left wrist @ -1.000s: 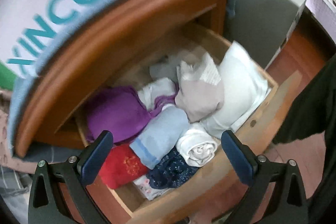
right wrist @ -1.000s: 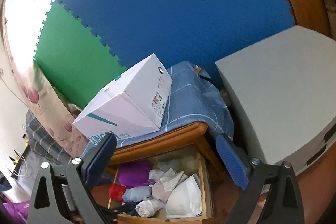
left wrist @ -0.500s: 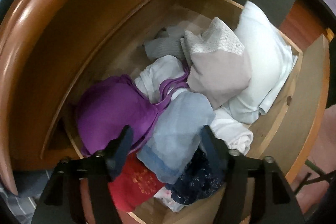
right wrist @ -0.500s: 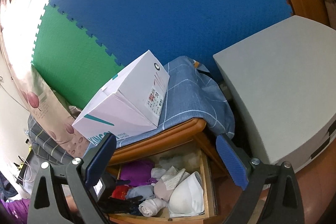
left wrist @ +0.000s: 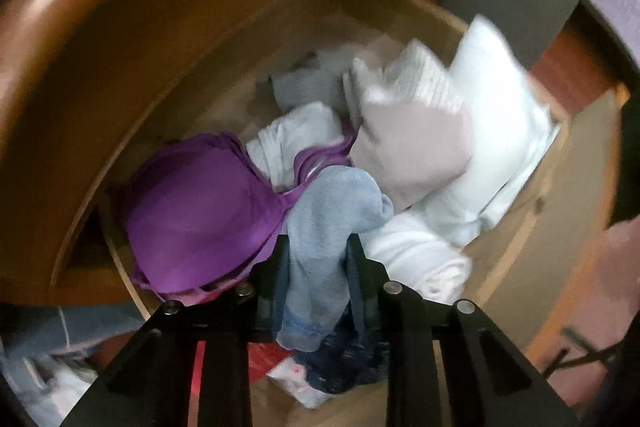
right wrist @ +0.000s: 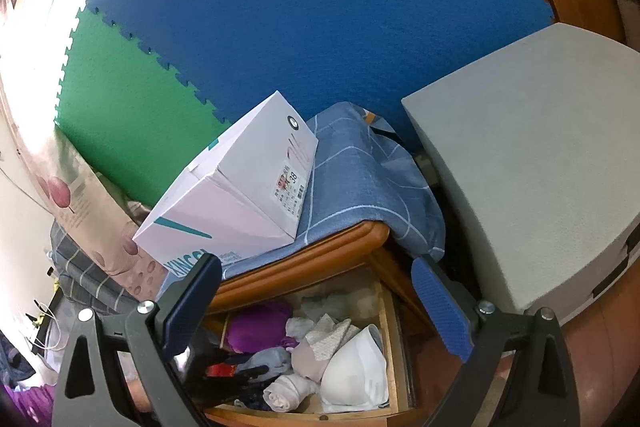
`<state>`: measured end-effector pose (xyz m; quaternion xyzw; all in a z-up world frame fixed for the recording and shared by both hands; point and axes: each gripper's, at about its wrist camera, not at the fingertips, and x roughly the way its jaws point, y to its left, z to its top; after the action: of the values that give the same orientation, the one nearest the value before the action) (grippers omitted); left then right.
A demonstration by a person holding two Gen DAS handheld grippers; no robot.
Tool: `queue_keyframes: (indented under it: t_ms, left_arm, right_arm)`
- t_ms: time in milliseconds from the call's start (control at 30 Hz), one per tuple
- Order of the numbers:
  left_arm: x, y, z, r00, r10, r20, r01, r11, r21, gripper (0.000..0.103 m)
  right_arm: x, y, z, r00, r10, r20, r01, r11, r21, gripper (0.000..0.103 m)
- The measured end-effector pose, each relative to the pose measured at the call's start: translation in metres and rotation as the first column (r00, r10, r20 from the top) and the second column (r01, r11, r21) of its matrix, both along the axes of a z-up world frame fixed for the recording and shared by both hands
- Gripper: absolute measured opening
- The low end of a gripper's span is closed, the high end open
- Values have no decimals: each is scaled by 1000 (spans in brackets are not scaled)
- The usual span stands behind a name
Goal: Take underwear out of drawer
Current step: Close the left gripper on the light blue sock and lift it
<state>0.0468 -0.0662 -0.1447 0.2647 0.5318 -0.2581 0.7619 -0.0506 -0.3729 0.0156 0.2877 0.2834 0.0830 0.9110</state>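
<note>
The open wooden drawer (left wrist: 516,239) is full of folded underwear. My left gripper (left wrist: 316,259) is shut on the light blue underwear (left wrist: 336,211), pinching its bunched middle between both fingers. A purple bra (left wrist: 200,211) lies to its left, a beige piece (left wrist: 408,155) and a white bra (left wrist: 500,147) to its right. In the right wrist view the same drawer (right wrist: 394,339) shows below, with the left gripper (right wrist: 244,375) in the light blue underwear (right wrist: 272,359). My right gripper (right wrist: 316,303) is open and empty, held high above the drawer.
A white roll (left wrist: 424,259), a red piece (left wrist: 264,355) and a dark navy piece (left wrist: 344,367) sit at the drawer's front. A white shoe box (right wrist: 240,195) rests on blue cloth (right wrist: 360,179) atop the nightstand. A grey cabinet (right wrist: 540,163) stands to the right.
My left gripper moved down into the drawer and closed from wide open onto the light blue underwear. The right gripper stayed open and nearly still.
</note>
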Motion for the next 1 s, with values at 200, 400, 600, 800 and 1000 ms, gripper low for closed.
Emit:
queue_keyframes:
  t_ms: [200,400,600,800,1000]
  left_arm:
    - [-30,3,53,993,77,87,-62,984,-164,24]
    - [-58,13,108,972,190,138,-133,929,-345,24]
    - [-76,26,145,955,271,116,-190,866,-462,24]
    - [-80,35,176,944,313,105,-211,817,-537,24]
    - [-78,32,236,930,326,172,-166,786,-596,25]
  right_arm:
    - [2,1,-2,1000,-4,-15,3,1000,-8,98]
    - [5,2,-4,1000,-3,-31,2,1000,-19,98]
    - [9,13,-6,998,32,-52,-36,998,-61,98]
    - [10,17,-8,997,48,-55,-52,996,-72,98]
    - [11,5,-13,997,24,-70,-23,1000,9,98]
